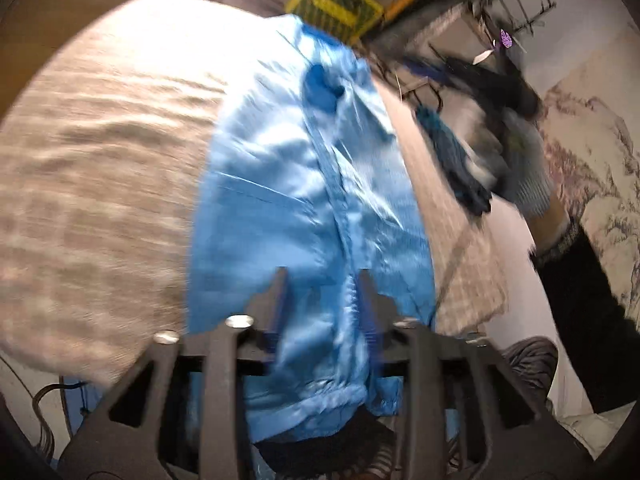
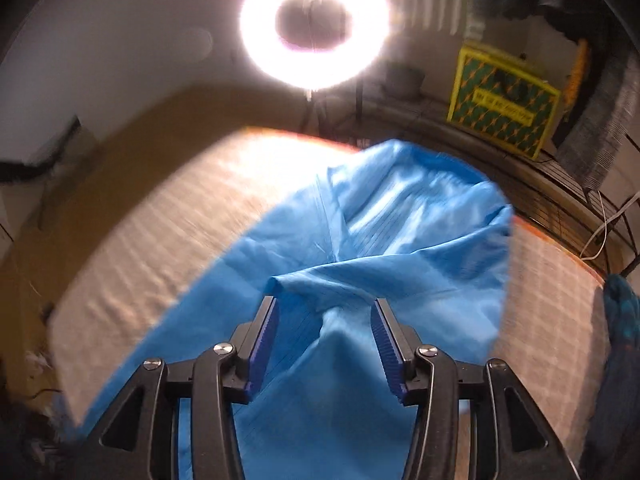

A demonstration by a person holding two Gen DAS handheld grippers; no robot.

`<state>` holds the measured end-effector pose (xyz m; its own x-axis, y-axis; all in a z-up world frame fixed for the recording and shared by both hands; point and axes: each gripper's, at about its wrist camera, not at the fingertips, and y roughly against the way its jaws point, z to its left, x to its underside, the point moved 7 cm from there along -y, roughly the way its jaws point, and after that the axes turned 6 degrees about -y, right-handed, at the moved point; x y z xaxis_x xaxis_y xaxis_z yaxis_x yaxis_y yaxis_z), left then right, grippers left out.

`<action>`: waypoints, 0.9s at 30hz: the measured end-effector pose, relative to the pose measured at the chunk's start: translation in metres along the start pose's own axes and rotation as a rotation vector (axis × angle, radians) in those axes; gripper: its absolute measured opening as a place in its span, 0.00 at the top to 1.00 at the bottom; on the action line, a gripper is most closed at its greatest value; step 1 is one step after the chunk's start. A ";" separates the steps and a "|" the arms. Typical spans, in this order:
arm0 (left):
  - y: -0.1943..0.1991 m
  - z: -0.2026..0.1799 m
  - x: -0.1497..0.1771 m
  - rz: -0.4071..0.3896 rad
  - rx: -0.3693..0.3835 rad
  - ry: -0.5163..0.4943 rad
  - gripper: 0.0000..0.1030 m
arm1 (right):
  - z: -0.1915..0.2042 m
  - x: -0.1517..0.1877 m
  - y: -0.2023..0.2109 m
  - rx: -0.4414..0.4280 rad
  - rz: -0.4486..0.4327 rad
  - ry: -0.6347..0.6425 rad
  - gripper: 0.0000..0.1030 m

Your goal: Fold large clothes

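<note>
Left wrist view: blue garment [image 1: 296, 184] lies along the bed [image 1: 100, 168]; its near hem hangs off the edge. Left claw [image 1: 323, 280] is angled down over it, jaws apart, gripping nothing. Risk: the slick fabric slides off.

Right wrist view: right claw [image 2: 324, 312], tilted down, straddles a raised fold, pads seemingly clear, though blur hampers judgement. Closing late would miss the ridge.

1. The left wrist view looks forward and steeply down between its own black gripper arms, close over a shiny light-blue garment [image 1: 288, 184] on a beige woven bedcover [image 1: 100, 184].
2. The right wrist view faces likewise, also close, toward a glaring ring lamp [image 2: 315, 26].
3. Both share garment, bedcover and a yellow-green patterned box [image 1: 334, 6].
</note>
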<state>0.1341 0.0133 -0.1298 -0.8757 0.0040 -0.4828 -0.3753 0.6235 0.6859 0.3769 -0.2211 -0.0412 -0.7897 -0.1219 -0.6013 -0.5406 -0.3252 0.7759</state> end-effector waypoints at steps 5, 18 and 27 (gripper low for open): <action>0.022 0.032 0.019 -0.011 0.016 0.086 0.48 | 0.005 0.044 0.101 -0.065 -0.079 -0.014 0.48; 0.000 0.056 0.082 0.126 -0.012 0.113 0.48 | 0.042 0.277 0.163 -0.122 0.081 -0.167 0.48; -0.007 0.066 0.088 0.133 0.071 0.227 0.45 | 0.044 0.339 0.102 -0.212 0.212 -0.274 0.45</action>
<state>0.0800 0.0611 -0.2131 -0.9646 -0.0806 -0.2511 -0.2371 0.6823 0.6916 0.0414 -0.2545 -0.1576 -0.9407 0.0381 -0.3372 -0.3085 -0.5095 0.8032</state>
